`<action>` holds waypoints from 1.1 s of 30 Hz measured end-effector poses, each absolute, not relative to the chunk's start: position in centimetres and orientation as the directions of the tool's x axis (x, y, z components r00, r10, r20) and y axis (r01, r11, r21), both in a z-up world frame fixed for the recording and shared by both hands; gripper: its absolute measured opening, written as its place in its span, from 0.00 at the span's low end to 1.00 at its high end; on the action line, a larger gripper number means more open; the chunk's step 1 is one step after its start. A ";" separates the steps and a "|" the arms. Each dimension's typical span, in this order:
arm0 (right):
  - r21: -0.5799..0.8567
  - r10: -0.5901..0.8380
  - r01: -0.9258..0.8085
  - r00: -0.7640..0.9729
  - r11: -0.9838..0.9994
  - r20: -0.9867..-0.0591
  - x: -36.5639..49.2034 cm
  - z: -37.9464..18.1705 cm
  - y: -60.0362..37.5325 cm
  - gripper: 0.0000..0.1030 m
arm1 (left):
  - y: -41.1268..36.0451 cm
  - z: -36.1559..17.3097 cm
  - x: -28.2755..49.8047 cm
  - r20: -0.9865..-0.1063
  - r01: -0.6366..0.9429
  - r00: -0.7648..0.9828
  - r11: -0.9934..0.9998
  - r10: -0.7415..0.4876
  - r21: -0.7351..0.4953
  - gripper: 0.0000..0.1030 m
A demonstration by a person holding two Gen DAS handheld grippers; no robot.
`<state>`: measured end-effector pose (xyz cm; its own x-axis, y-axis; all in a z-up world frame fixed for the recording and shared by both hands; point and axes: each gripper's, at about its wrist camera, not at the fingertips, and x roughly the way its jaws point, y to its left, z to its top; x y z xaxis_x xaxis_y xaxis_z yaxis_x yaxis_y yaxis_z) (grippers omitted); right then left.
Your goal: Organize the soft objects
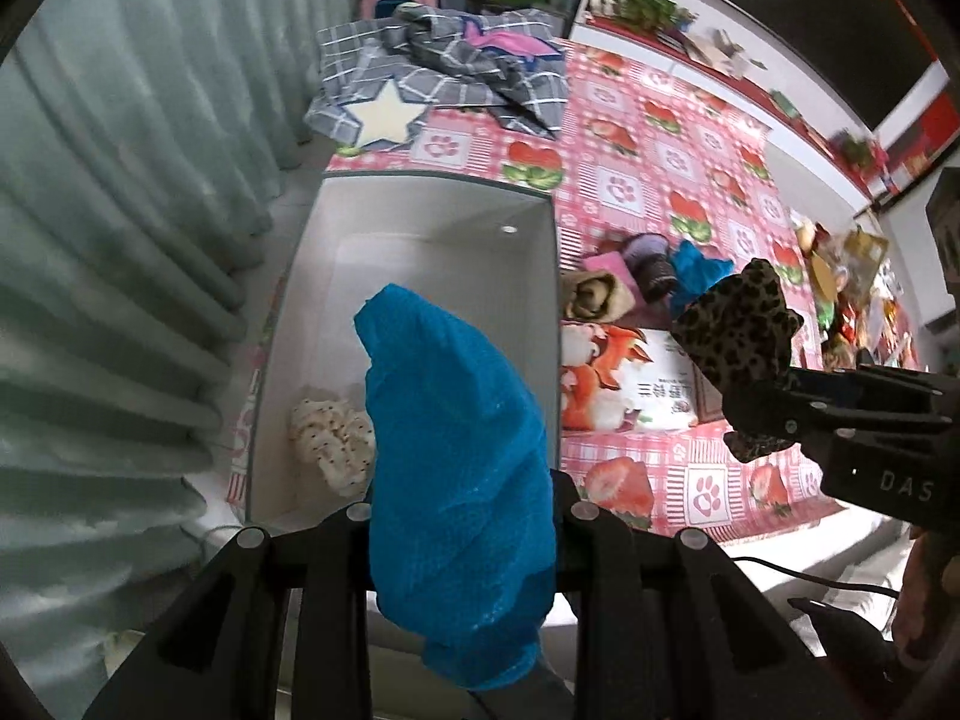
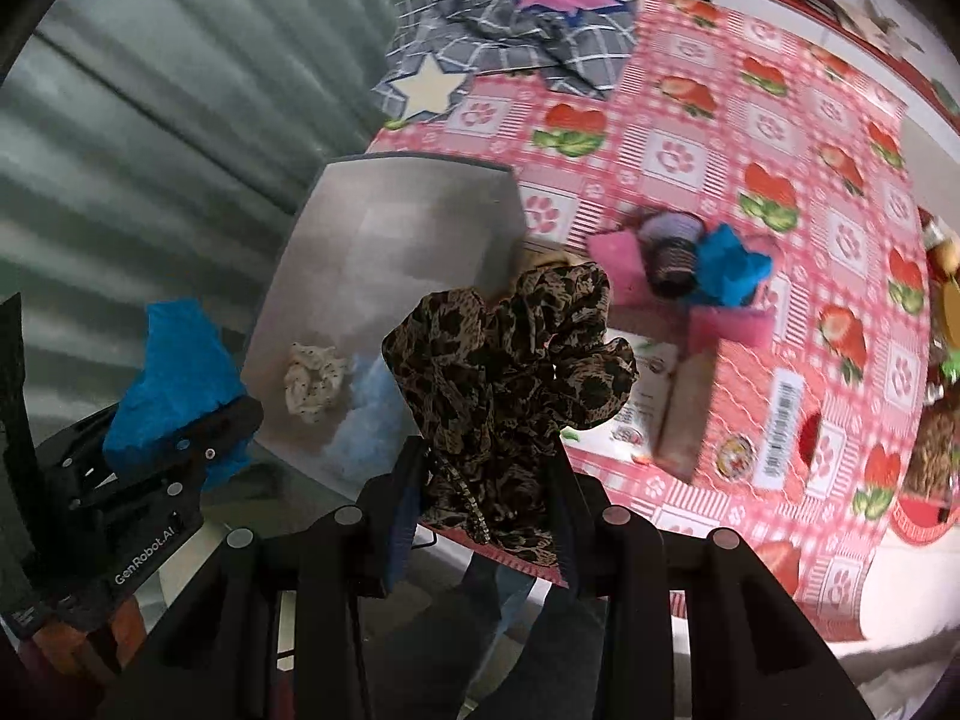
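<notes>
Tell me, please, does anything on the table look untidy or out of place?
Yes. A grey checked cloth lies crumpled at the table's far edge, and small soft items sit heaped beside the white box, not inside it. Only a cream scrunchie clearly lies in the box.

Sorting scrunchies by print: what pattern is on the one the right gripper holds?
Leopard print, tan with black spots, on the fabric scrunchie in the right gripper; right wrist view shows it best.

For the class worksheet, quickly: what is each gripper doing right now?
Left gripper: shut on the blue cloth.
Right gripper: shut on the leopard-print scrunchie.
</notes>
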<state>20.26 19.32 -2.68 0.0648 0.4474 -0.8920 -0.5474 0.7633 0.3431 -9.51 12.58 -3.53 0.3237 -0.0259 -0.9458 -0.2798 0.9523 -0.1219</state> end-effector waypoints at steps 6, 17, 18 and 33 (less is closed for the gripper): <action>0.329 0.442 -0.597 0.047 0.731 -0.896 20.2 -2.1 21.6 0.38 | 14.2 -3.6 -10.1 -0.946 -0.332 0.324 0.934 -0.017 -0.131 0.29; 0.318 0.434 -0.655 0.017 0.685 -0.901 20.6 -1.5 24.9 0.38 | 16.2 -3.8 -10.5 -0.948 -0.397 0.318 0.908 -0.004 -0.137 0.29; 0.317 0.434 -0.659 0.015 0.682 -0.901 20.6 -1.5 25.1 0.38 | 16.4 -3.9 -10.5 -0.949 -0.401 0.316 0.906 -0.003 -0.137 0.29; 0.328 0.428 -0.662 -0.012 0.674 -0.904 21.4 -1.9 26.5 0.38 | 17.3 -4.7 -9.9 -0.958 -0.407 0.288 0.904 -0.010 -0.132 0.29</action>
